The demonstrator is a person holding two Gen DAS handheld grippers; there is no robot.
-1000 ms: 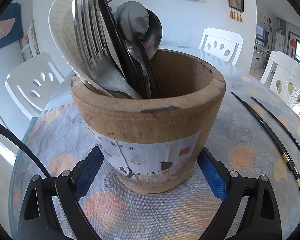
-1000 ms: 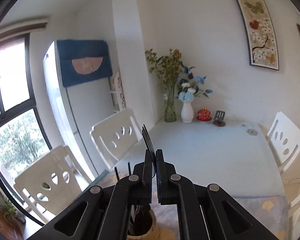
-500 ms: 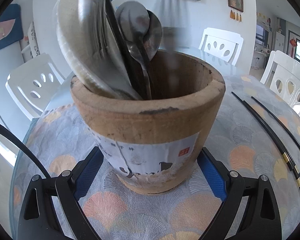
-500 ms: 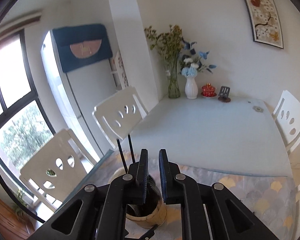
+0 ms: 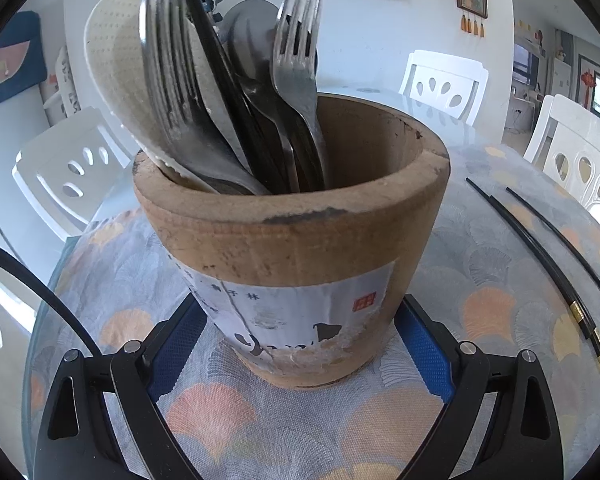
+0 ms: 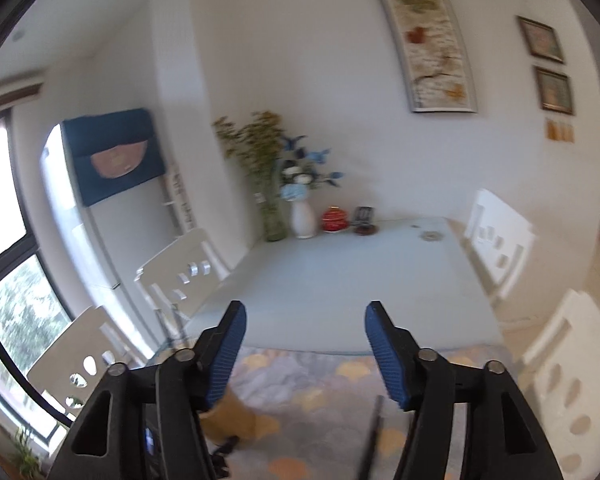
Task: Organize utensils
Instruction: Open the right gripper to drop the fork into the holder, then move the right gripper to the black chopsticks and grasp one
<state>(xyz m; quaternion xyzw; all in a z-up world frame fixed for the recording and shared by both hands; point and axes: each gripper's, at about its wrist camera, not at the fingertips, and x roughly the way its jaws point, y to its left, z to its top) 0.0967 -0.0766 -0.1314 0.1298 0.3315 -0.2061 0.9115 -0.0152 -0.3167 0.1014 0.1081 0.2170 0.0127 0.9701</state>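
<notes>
Left gripper [image 5: 300, 344] clamps the wooden utensil holder [image 5: 296, 248] with forks [image 5: 296, 64] inside; right gripper [image 6: 304, 344] jaws just opened, empty.

I see a tan holder [image 5: 292, 240] with a white label, silver forks [image 5: 296, 60], black gold-banded chopsticks [image 5: 540, 256], and a pastel shell-patterned tablecloth [image 5: 480, 304].

Holder [image 5: 292, 240] on tablecloth [image 5: 480, 280], center; forks [image 5: 296, 64], spoons, chopstick inside, leaning left. 2 chopsticks [image 5: 540, 264] flat on cloth, right of holder.
</notes>
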